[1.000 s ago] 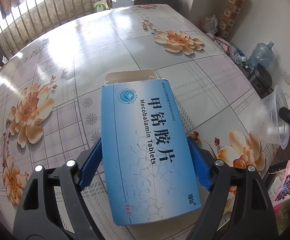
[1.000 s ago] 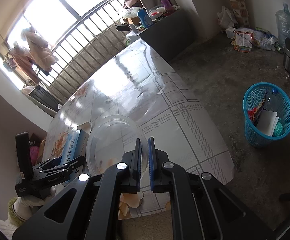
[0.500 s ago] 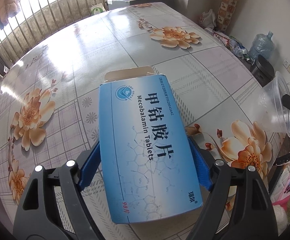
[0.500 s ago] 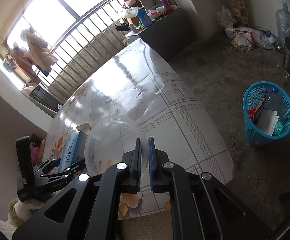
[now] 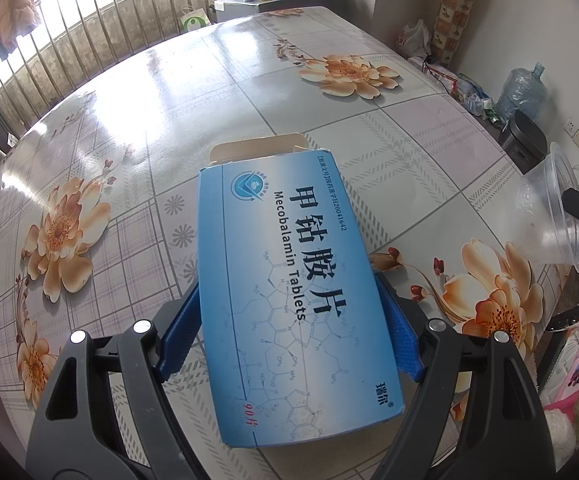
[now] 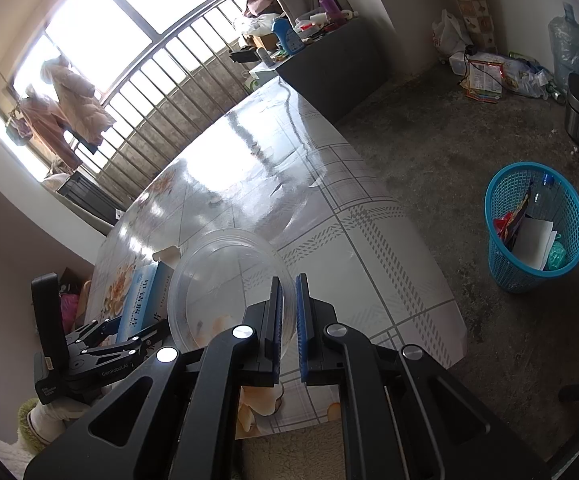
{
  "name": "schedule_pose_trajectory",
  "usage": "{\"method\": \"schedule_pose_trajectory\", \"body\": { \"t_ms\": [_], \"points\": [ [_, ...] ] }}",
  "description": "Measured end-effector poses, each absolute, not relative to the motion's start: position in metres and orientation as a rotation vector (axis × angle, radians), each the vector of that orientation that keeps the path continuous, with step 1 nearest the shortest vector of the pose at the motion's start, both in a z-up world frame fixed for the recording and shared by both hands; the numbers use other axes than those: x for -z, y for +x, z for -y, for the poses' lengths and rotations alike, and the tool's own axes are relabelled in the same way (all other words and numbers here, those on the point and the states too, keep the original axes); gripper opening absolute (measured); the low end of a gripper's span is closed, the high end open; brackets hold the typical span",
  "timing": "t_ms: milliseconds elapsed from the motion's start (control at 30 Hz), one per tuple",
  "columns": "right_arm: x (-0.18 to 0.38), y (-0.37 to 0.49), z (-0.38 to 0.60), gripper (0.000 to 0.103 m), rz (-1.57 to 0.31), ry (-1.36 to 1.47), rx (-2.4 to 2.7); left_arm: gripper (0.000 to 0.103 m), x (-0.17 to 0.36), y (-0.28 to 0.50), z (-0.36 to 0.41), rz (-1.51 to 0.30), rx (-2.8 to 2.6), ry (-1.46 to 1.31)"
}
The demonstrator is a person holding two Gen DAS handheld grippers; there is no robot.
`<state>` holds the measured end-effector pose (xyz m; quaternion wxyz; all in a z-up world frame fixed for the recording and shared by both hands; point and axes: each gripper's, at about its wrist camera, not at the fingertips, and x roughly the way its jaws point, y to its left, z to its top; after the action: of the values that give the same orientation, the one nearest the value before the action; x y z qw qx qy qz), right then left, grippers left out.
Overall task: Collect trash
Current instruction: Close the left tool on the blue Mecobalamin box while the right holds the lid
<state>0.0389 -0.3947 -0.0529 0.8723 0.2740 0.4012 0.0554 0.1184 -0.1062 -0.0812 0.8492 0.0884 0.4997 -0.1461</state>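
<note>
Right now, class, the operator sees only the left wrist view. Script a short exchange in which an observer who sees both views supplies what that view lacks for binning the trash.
Operator: My left tongs grip the blue cardboard tablet box. Where is a bin?
Observer: A blue plastic mesh basket stands on the floor, apart from the flower-patterned table.
Operator: Is it empty, so the clear plastic bowl fits too?
Observer: Not empty; white paper and coloured wrappers lie inside.
</note>
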Motion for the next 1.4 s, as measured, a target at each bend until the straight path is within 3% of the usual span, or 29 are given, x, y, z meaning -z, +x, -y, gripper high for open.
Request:
{"method": "schedule_pose_trajectory", "body": {
  "t_ms": [1400],
  "points": [
    [0.057, 0.041, 0.39, 0.007, -0.861, 0.615, -0.134, 0.072, 0.075, 0.118, 0.106, -0.97, 0.266, 0.21]
  ]
}}
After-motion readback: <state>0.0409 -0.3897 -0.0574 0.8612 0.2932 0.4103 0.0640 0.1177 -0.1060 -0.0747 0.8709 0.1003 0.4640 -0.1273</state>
